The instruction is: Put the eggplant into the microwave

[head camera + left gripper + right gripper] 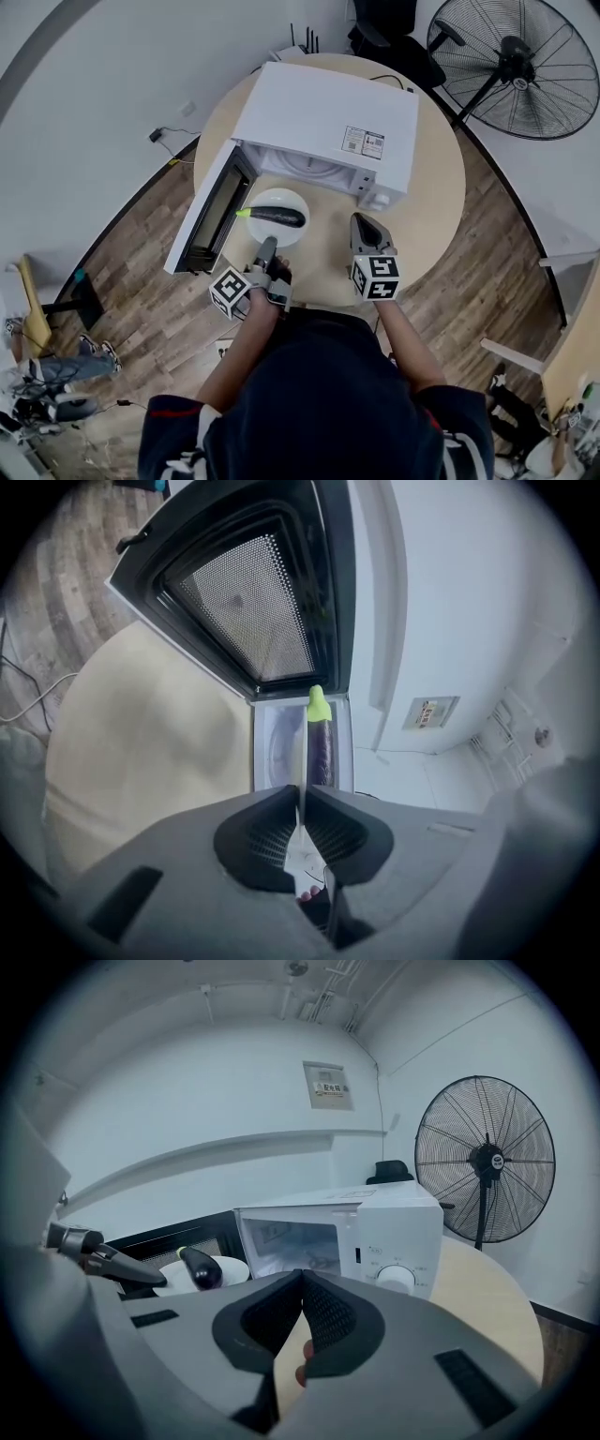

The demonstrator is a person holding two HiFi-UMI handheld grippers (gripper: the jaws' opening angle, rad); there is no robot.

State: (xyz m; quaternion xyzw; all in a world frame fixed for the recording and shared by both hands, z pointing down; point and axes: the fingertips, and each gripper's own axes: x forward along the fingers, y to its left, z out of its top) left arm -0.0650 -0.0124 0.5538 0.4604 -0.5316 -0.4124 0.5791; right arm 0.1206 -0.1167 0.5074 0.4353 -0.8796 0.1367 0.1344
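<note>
On a round white plate (293,201) just in front of the microwave's open cavity lies the dark purple eggplant (276,217). Its lime-green stem end points toward the open door, and all of it is outside the oven. In the right gripper view the plate sits about level with the cavity's floor.

The left gripper (267,247) is clenched on the plate's near rim. In its own view the thin white edge is pinched between the black ribbed pads, and the eggplant lies straight ahead of the jaws.

The boxy white microwave oven (328,122) stands at the far side of the round beige table (433,211). Its black-framed door with a mesh window (212,210) is swung wide to the left. The control knob is on the right of the oven's front.

The right gripper (364,225) is over the table to the right of the plate, well apart from it and near the oven's front right corner. Its jaws are closed tip to tip with nothing between them.

Beyond the table a large black pedestal fan (518,66) stands on the wood-plank floor (141,262).
</note>
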